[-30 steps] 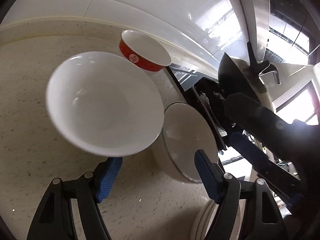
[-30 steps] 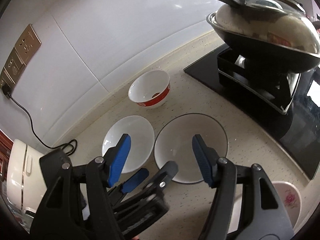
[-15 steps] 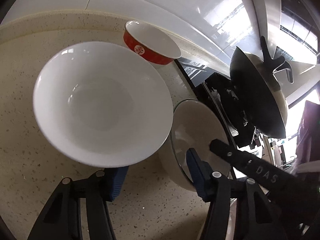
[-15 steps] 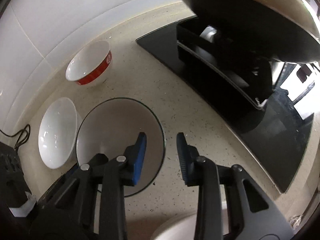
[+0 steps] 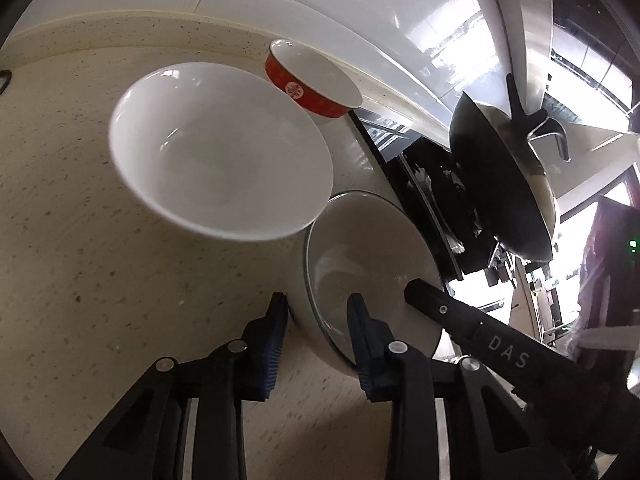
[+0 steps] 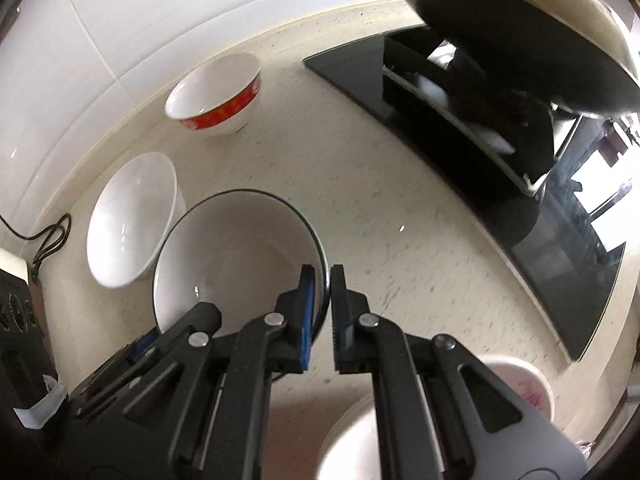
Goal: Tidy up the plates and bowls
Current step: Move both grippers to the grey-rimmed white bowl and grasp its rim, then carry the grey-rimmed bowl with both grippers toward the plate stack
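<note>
- Since a second ago: both grippers have been brought in onto the dark-rimmed bowl [image 6: 236,256] and narrowed; the right one was wide apart over it then.
- Right gripper [image 6: 320,304]: fingers nearly together across the bowl's near-right rim, one pad inside, one outside. A clamp on the rim is judged likely; a sliver of gap is seen, so firm contact cannot be confirmed.
- Left gripper [image 5: 316,340]: fingers straddle the opposite wall of the same bowl, blue pads either side, still partly apart; contact cannot be told. A two-sided rim hold is judged to be the aim, to keep a wide, slick bowl level for lifting.
- Dark-rimmed bowl: glossy glazed ceramic, pale grey inside, thin dark edge, shallow and wide, sitting on the speckled counter [image 6: 400,184].
- Just left of it, close or touching: plain white bowl [image 6: 128,216], glossy, deeper.
- Beyond it, near the tiled wall [image 6: 160,20]: red-banded bowl [image 6: 216,96], white inside, well apart.
- Right of it: black glass cooktop [image 6: 560,248] with a wok [image 6: 540,40] above.
- Nearer than it, under the right gripper: stacked white dishes [image 6: 352,440], one with a pink flower; judged the likely stacking spot.
</note>
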### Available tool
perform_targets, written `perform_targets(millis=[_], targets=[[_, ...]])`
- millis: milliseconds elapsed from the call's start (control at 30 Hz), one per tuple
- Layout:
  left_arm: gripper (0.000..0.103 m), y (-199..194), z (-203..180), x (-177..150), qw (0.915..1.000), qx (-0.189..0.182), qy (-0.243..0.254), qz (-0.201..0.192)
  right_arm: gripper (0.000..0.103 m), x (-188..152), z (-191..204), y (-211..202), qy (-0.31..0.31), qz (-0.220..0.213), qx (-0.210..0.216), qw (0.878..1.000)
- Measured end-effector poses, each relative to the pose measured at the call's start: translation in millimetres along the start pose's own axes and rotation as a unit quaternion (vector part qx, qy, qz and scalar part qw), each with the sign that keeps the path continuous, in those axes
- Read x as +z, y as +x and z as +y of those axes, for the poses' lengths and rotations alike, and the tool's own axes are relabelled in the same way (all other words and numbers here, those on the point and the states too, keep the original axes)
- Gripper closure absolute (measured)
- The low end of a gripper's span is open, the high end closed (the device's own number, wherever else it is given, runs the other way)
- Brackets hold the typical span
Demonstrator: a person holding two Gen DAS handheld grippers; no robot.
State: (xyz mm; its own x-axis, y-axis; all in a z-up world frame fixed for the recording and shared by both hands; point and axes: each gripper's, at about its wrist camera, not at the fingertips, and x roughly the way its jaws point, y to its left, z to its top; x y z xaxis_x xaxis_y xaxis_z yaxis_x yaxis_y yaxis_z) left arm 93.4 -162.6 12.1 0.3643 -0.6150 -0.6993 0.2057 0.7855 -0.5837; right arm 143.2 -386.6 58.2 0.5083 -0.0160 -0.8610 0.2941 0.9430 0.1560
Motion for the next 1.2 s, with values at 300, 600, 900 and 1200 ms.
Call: perform_targets(millis=[300, 600, 900, 1200], targets=[[0.062, 2.8, 15.9, 11.1, 0.9996, 0.007, -0.027, 0.011, 0.09, -3.5, -0.8, 13.9, 0.024, 0.019, 0.023, 0.999], [0.086, -10.7, 19.2, 0.3, 0.9997, 0.014, -0.02, 0.008, 0.092, -14.8, 14.0, -7.4, 0.015, -0.009, 0.024, 1.0], [0.087, -56.8, 25.4, -3.7, 0.9995, 0.006, -0.015, -0.028, 0.091, -26.1, 42.7, -41.7, -0.009, -0.031, 0.034, 0.999], [0.087, -102.7, 49.0, -18.3, 0.9984, 0.016, -0.013, -0.053, 0.09, -50.4, 86.9, -71.5, -0.056, -0.051, 0.038, 0.996]])
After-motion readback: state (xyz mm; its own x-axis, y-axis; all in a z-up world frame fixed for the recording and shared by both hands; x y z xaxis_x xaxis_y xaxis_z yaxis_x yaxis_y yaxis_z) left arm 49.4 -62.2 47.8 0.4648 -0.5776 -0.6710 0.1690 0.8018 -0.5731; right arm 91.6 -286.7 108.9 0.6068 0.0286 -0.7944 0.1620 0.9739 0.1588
